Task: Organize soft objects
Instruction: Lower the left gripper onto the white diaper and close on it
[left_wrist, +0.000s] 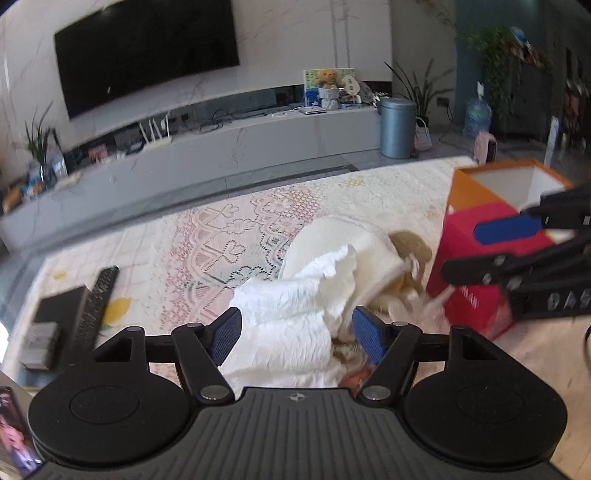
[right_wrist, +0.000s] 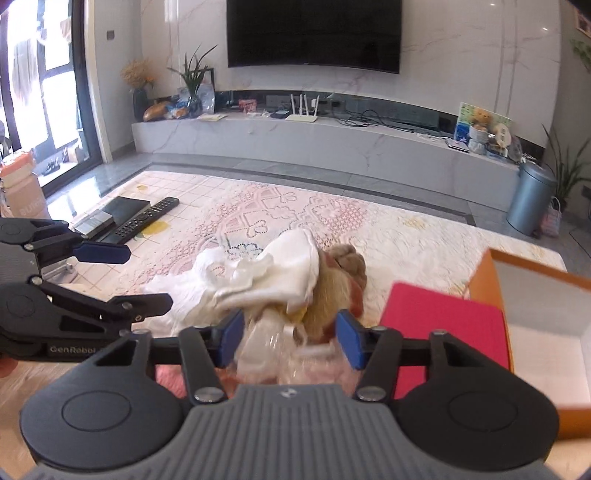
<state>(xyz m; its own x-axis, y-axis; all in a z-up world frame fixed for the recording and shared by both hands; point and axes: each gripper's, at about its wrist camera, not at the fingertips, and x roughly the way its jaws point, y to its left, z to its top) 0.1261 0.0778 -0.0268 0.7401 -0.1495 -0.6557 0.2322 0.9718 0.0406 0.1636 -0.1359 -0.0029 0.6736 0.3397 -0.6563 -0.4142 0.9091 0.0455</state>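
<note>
A heap of soft things, white frilled cloth (left_wrist: 295, 306) over a tan plush toy (right_wrist: 328, 299), lies on the lace-covered tabletop (left_wrist: 229, 236) beside a red box (left_wrist: 476, 258) and an open orange box (right_wrist: 532, 280). Left claw (left_wrist: 295, 338) straddles the white cloth; right claw (right_wrist: 291, 338) straddles the plush and clear wrapping; whether either is grasping, I cannot tell
</note>
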